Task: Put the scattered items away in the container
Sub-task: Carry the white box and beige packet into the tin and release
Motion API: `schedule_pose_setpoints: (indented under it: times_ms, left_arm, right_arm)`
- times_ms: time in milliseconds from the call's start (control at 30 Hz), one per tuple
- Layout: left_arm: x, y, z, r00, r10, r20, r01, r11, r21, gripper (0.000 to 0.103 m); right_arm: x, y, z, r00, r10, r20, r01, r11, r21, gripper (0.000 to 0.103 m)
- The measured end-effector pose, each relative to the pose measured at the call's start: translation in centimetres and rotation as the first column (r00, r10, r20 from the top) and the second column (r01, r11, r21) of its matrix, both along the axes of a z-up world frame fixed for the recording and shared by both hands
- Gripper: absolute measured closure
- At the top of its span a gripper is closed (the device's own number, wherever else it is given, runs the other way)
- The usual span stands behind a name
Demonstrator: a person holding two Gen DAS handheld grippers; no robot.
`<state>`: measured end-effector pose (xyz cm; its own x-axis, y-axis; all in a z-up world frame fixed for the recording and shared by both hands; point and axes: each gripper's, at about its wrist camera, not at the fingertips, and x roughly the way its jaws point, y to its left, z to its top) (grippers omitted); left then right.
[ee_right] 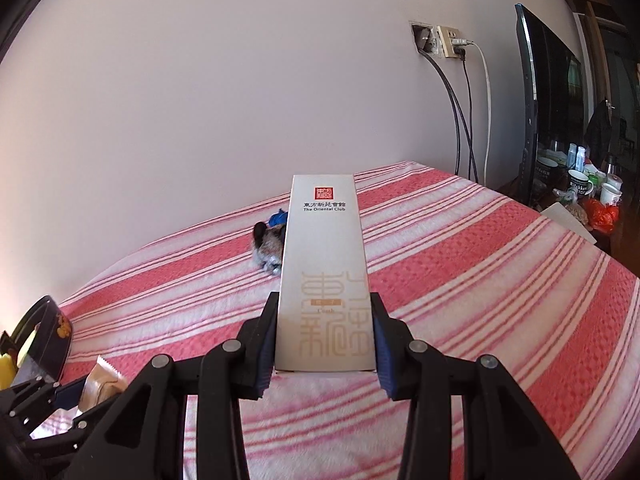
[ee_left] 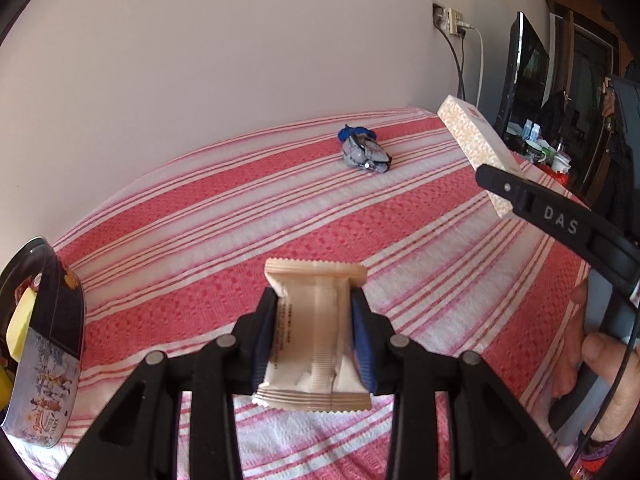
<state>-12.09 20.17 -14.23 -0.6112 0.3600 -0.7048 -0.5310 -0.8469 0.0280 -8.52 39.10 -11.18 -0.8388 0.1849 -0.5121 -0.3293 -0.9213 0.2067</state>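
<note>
Both grippers are loaded above the pink-striped cloth [ee_left: 280, 208], with the container at the left edge.

A beige snack packet [ee_left: 316, 332] is clamped between the blue pads of the left gripper [ee_left: 316, 336], raised off the cloth. A tall white comb box [ee_right: 326, 280] is gripped at its lower sides by the right gripper [ee_right: 324, 344] and is pointed toward 12 o'clock. The decorated tin container [ee_left: 44, 340] is seen at 9 o'clock in the left wrist view, with yellow items inside. A crumpled blue-and-grey wrapper [ee_left: 362, 152] is left on the cloth at 12 o'clock, near the wall, well apart from the container. A person's hand [ee_left: 600, 364] is seen on the right gripper's handle at 3 o'clock.
</note>
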Motion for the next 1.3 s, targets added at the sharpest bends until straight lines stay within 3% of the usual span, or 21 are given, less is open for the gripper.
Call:
schedule_pose_setpoints:
  times_ms: [167, 400, 767, 1300]
  left_arm:
    - [1.1, -2.8, -0.4, 0.999, 0.042, 0.021, -0.043, 0.998, 0.039, 0.068]
    - [2.3, -6.9, -0.3, 0.991, 0.130, -0.012, -0.129, 0.989, 0.074, 0.068]
    - [3.3, -13.8, -0.2, 0.968, 0.251, -0.029, -0.247, 0.964, 0.101, 0.068]
    - [5.0, -25.5, 0.1, 0.905, 0.423, -0.046, -0.413, 0.899, 0.145, 0.068]
  right_arm:
    - [2.8, -3.8, 0.4, 0.999, 0.035, -0.025, -0.035, 0.999, 0.026, 0.059]
    - [5.0, -9.0, 0.4, 0.993, 0.105, -0.045, -0.103, 0.994, 0.032, 0.059]
    - [5.2, -16.1, 0.5, 0.973, 0.228, -0.044, -0.225, 0.973, 0.059, 0.059]
    - [4.3, -26.7, 0.6, 0.905, 0.425, -0.022, -0.420, 0.900, 0.114, 0.059]
